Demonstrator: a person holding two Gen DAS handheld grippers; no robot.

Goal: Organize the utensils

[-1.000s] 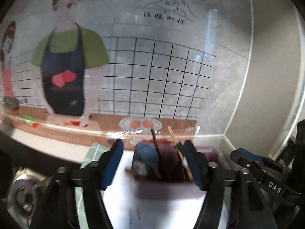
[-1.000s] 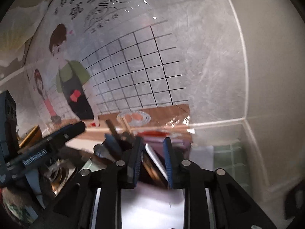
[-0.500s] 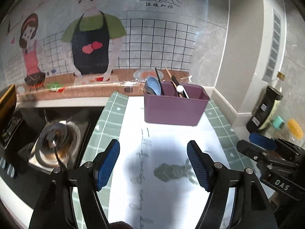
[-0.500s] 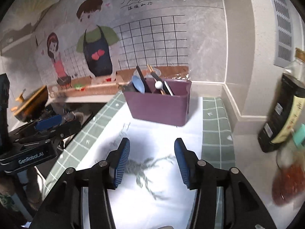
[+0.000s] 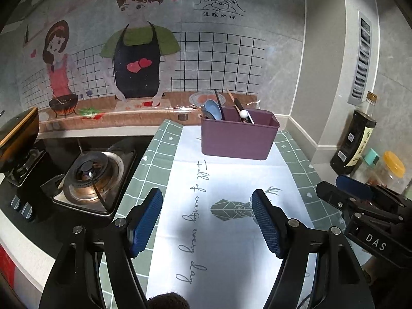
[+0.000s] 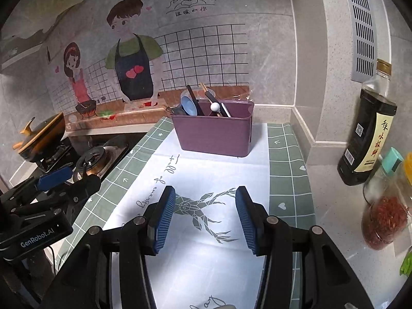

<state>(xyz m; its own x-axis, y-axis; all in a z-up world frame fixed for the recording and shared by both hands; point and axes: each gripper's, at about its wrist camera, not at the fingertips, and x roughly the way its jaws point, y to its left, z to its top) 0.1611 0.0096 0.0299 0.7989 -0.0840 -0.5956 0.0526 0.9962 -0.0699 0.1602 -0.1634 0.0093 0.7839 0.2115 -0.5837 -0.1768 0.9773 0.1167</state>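
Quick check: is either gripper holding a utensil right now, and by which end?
Nothing is held. The left gripper and right gripper are both open and empty; the utensils stand in the purple bin.

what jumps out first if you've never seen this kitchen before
The purple bin at the far end of the cloth, stuffed with upright utensils, a blue spoon among them. Behind it, a cartoon couple on the wall. Up close, both blue-padded tongs, left and right, gape open, holding nothing.

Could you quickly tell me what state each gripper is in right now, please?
Left gripper: open, holding nothing, above the tablecloth.
Right gripper: open, holding nothing, also above the tablecloth, short of the purple bin.
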